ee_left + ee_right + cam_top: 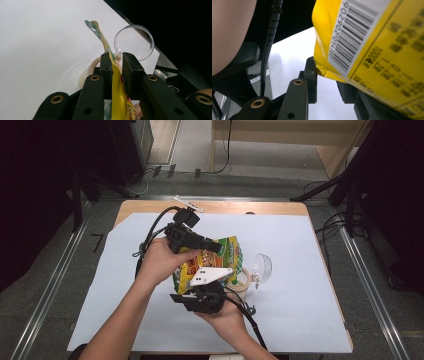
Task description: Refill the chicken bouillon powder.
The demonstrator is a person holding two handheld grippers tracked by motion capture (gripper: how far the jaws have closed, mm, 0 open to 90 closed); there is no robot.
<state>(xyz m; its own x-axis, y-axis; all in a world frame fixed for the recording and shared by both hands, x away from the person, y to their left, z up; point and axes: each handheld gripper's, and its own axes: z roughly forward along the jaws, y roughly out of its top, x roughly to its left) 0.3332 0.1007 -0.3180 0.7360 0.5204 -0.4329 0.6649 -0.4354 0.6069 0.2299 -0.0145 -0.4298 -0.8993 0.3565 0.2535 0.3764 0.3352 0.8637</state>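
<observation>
Left gripper view is showing the left gripper [117,63] with its jaws clamped on the thin top edge of a yellow snack bag [119,100], the film pinched flat between the pads. Right gripper view is showing the right gripper [329,75] with the bag's [372,45] lower corner sitting between its jaws; whether the pads are actually pressing there I cannot tell, since the bag is hiding the far jaw. The bag is looking light, soft and crinkly, its glossy film likely to be slippery and its contents probably crushable, so the sealed seams at top and bottom are the sensible places to grip, not the puffed middle. High view is showing the bag [227,251] being held up above the bench [300,320], between the two grippers, with a tape roll [243,282] and a clear bowl [262,266] lying just beside it. The left hand [160,260] is reaching in from above, the right hand [225,316] is cupping its gripper from below, palm up
</observation>
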